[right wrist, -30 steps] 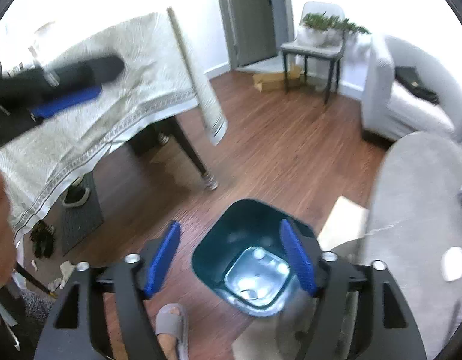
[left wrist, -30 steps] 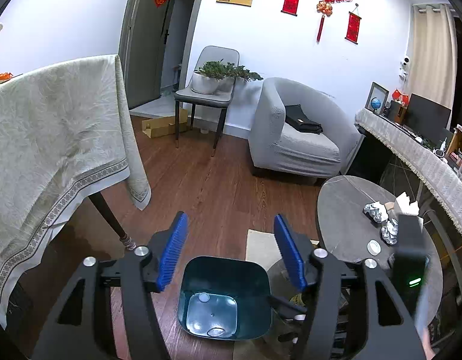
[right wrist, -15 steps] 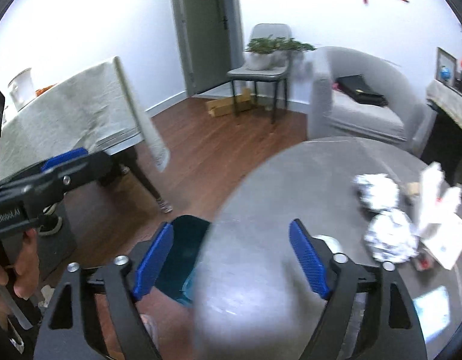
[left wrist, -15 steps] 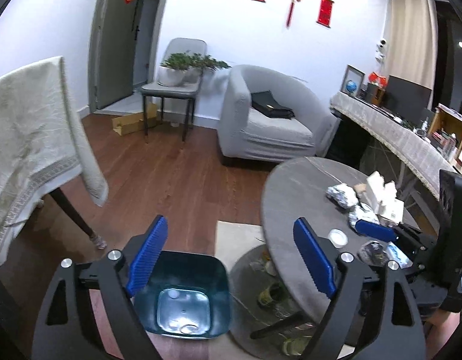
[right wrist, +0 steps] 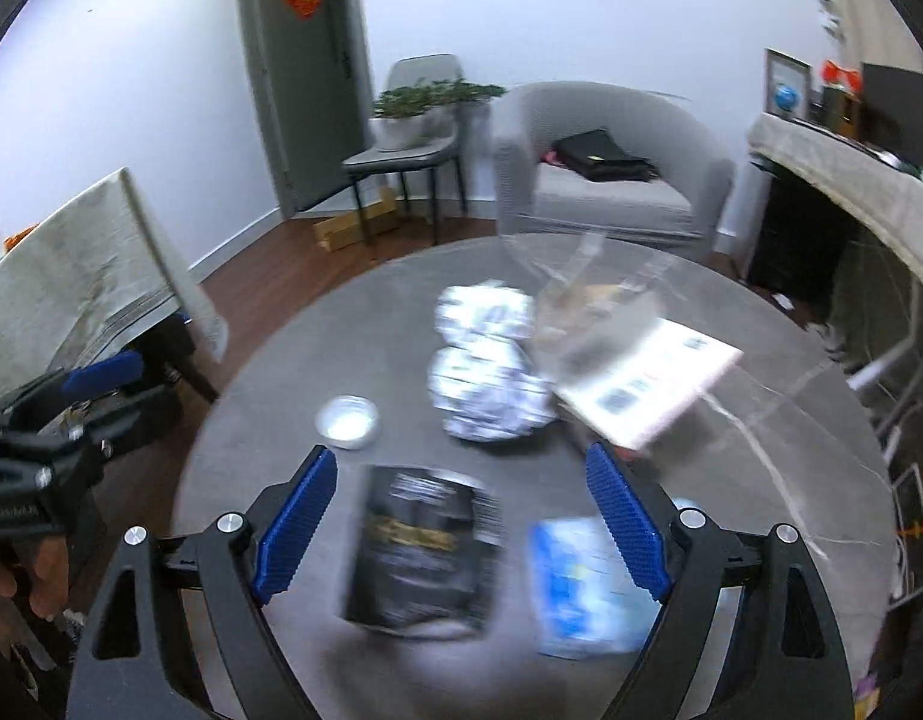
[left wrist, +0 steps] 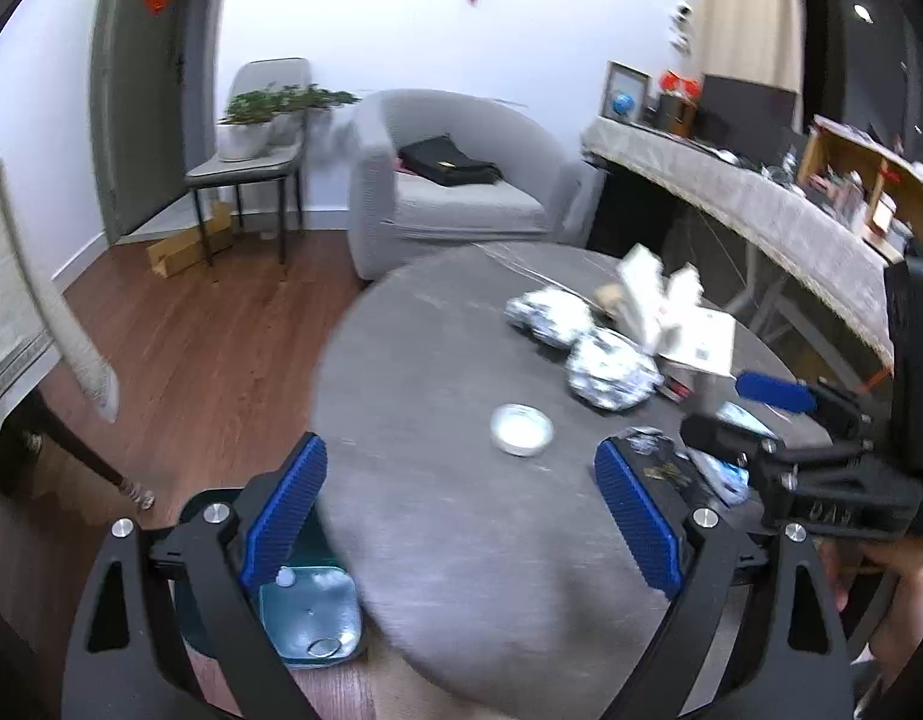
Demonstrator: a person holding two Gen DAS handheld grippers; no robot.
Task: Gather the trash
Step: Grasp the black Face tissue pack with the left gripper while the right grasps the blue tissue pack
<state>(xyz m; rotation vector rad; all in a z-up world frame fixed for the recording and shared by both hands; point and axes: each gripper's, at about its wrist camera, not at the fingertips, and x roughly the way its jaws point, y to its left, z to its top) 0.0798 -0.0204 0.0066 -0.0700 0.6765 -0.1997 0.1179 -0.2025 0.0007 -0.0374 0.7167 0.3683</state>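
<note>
So the round grey table (right wrist: 761, 420) is filling most of the right wrist view, and the trash is sitting all over it. Counting it up: two crumpled foil balls (right wrist: 485, 354) touching each other near the middle of the frame, one small round silver tin (right wrist: 347, 414) just left of them, one dark packet (right wrist: 422, 552) lying flat at lower centre, one blue-and-white wrapper (right wrist: 587, 588) beside it at lower right, and one open white booklet-type thing (right wrist: 647, 384) leaning off to the right of the foil. It's all pretty motion-blurred, so the labels aren't readable.

One dark teal bin (left wrist: 308, 618) is showing at the bottom left of the left wrist view, down on the wood floor by the table edge, with a couple of small bits lying in the bottom.

The right gripper (right wrist: 461, 525) is hovering over the table with its blue pads spread wide, having just been opening. The dark packet is lying under the gap between them, but nothing is being pinched and the pads aren't touching anything.

The left gripper (left wrist: 461, 513) is likewise standing wide apart, jaws just been opening, empty, over the bare near part of the table, with the tin (left wrist: 521, 429) a bit beyond its tips.
</note>
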